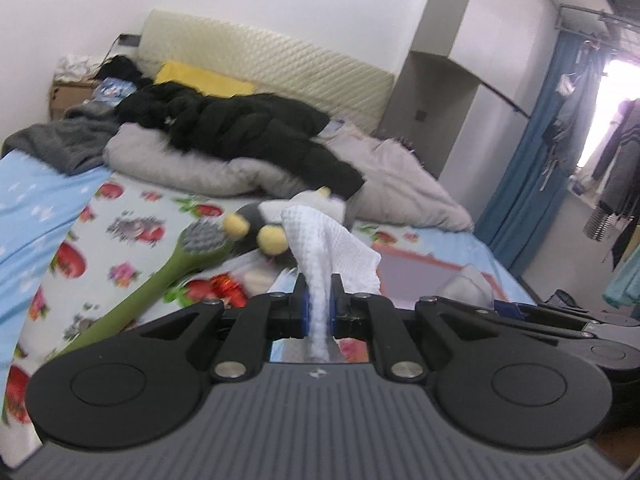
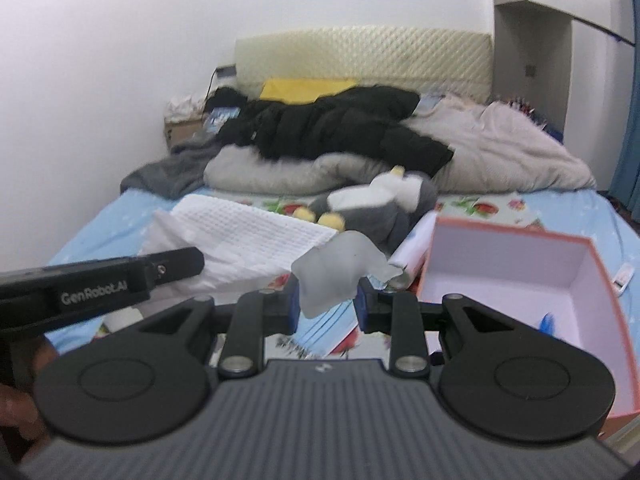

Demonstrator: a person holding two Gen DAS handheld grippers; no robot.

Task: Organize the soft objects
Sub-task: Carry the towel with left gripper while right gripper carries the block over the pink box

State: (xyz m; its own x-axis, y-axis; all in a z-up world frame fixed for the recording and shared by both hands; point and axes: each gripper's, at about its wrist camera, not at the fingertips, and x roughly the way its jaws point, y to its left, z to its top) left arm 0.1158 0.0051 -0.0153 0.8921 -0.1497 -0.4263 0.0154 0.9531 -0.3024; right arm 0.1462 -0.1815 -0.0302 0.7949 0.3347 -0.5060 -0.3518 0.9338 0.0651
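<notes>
White waffle cloth, bunched, lifted

Bed middle is crowded: plush penguin dead ahead, green brush lying diagonally on the left, open pink box on the right with its near wall just beside the right gripper. Box interior mostly free. Black jacket and grey quilt block the headboard end. Bare sheet far left is passable
</notes>
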